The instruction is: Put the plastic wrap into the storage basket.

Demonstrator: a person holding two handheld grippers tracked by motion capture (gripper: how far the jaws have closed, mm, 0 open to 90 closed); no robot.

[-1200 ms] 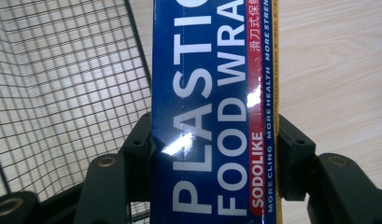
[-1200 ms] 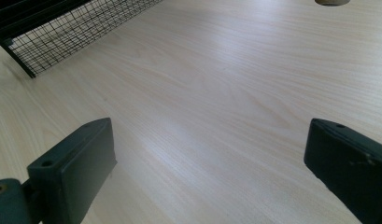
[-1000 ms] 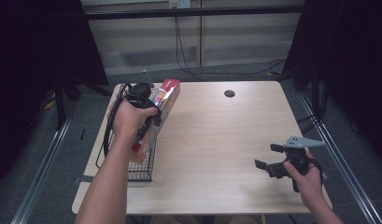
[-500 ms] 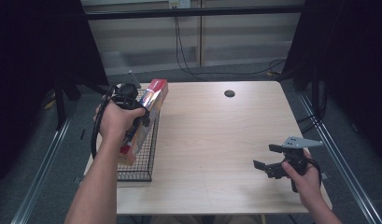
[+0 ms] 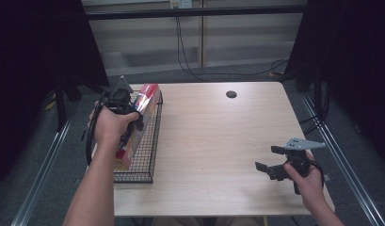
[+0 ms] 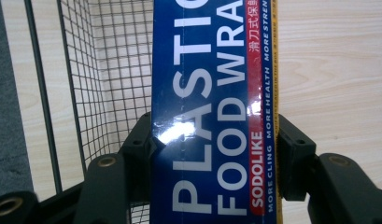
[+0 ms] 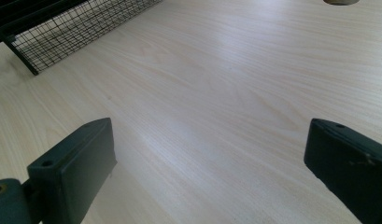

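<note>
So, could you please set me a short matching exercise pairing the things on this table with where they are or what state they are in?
Things:
1. left hand-held gripper
2. right hand-held gripper
3. wire basket
4. round hole

States or places:
A. at the table's left edge
B. open over bare wood
C. near the table's far edge
D. shut on the food wrap box

Pairs: 1-D, 2-B, 3-A, 4-C
</note>
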